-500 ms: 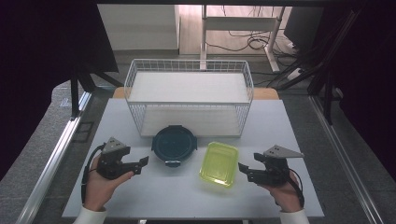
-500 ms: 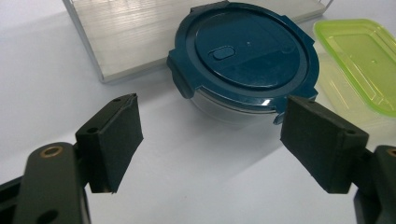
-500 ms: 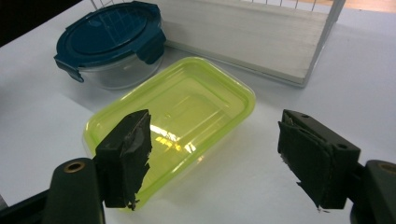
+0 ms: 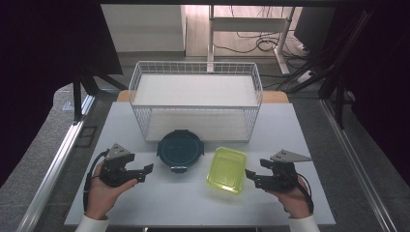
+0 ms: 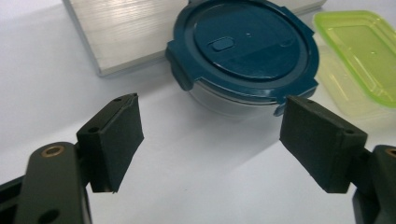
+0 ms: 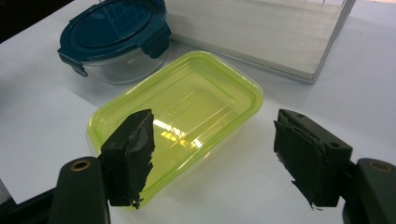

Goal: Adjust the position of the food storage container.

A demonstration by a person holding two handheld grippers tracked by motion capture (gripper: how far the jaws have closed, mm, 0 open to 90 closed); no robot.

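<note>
Lime-green and translucent, the rectangular container (image 4: 226, 169) lies low and right of centre in the high view, on the white table (image 4: 183, 203), just right of the round glass container with the dark blue lid (image 4: 180, 149); the two sit close but I cannot tell whether they touch. Behind both, toward the upper middle of the frame, stands the white wire basket (image 4: 196, 99). The right gripper (image 4: 252, 177) hovers at the green box's right edge with its jaws spread wide and nothing between them; in the right gripper view one black jaw overlaps the near rim of the box while the other hangs over bare table, so the pads press on nothing. The left gripper (image 4: 145, 171), lower left of the high view, is likewise spread apart and empty, aimed at the blue-lidded container, which fills the upper middle of the left gripper view well beyond the pads.

Risks, as I judge them: the green box looks light and thin-walled, so a squeeze across its rim may flex it and let it pop out, or a jaw arriving low may simply push it across the smooth tabletop into the round container. That round one is glass with a wide lid; jaws may not span it, and a grip on a lid clip could slip or unlatch it. Either box could also catch the basket's wire rim when lifted
</note>
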